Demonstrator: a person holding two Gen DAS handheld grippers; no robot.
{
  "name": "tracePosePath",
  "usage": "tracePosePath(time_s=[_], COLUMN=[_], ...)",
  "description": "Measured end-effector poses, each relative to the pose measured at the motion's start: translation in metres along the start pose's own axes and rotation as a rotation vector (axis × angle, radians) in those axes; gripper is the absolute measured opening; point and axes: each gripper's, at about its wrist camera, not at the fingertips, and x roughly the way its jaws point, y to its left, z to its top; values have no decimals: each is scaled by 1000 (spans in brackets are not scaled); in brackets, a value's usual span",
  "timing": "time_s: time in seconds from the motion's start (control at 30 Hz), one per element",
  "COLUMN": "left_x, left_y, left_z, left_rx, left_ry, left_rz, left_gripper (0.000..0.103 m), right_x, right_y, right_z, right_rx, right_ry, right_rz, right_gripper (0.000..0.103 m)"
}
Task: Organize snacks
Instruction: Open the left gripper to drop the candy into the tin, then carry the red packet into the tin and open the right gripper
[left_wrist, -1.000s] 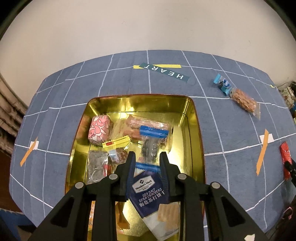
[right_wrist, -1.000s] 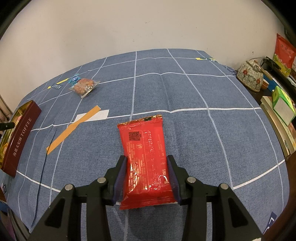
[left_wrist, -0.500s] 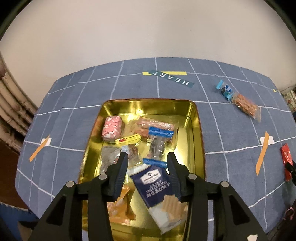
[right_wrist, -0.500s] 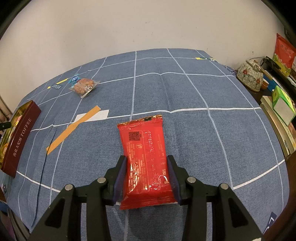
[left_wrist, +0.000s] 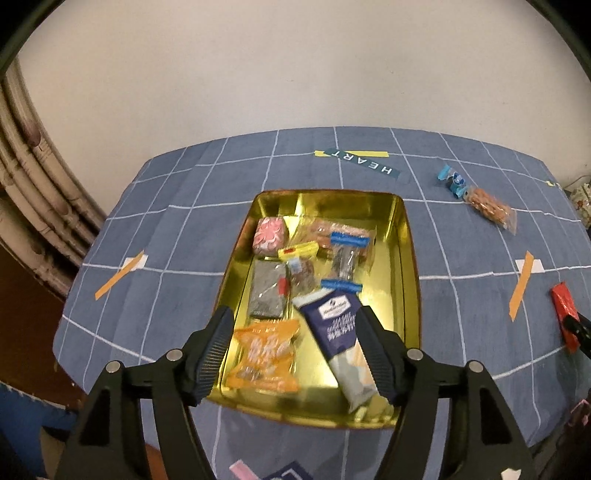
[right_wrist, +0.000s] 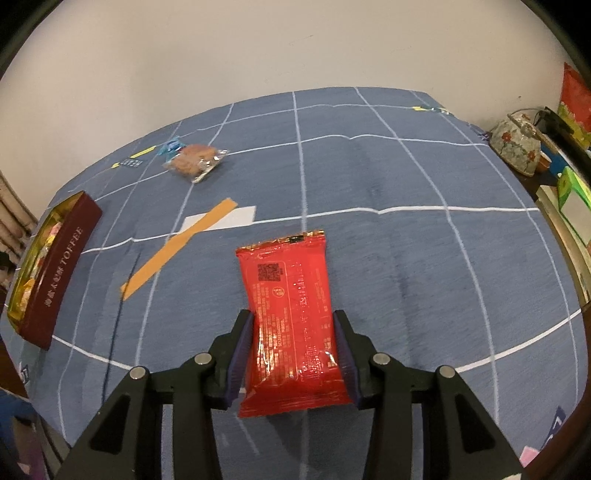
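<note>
An open gold tin (left_wrist: 410, 258) holds several wrapped snacks, among them a navy sea-salt cracker packet (left_wrist: 332, 321) and an orange packet (left_wrist: 266, 350). My left gripper (left_wrist: 292, 317) hovers above the tin's near end. Its jaws are opening, and nothing is gripped between them; the cracker packet lies in the tin below. My right gripper (right_wrist: 292, 321) is shut on a red snack packet (right_wrist: 291, 295), with its pads against the packet's long sides, low over the blue cloth. The left wrist view shows that red packet (left_wrist: 563, 310) at the far right.
A clear bag of biscuits (left_wrist: 487, 206) and a blue candy (left_wrist: 452, 181) lie on the cloth behind and to the right of the tin. Orange tape strips (right_wrist: 177, 247) mark the cloth. A flowered bowl (right_wrist: 515, 147) and boxes stand past the table's right edge.
The left gripper opened and let go of the cracker packet, which now lies in the tin. It also drew back and rose. The right gripper and red packet stayed put.
</note>
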Motion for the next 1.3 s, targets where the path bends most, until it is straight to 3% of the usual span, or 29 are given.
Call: tracePosePath(time_s=[0.43, 0.63, 0.9, 1.3], left_x=[-8, -13, -14, -7], left_y=[29, 43, 59, 103], left_z=[-27, -32, -33, -30], left_rx=[-52, -64, -100, -199], left_ry=[42, 46, 37, 44], left_rz=[10, 11, 28, 103], left_gripper=[70, 71, 80, 81], right_x=[-27, -42, -58, -48], right_y=[64, 115, 194, 282], right_z=[-4, 2, 17, 40], right_rx=[-47, -110, -200, -284], right_ry=[-19, -28, -34, -4], right_rz=[116, 200, 312, 391], right_gripper=[44, 44, 44, 44])
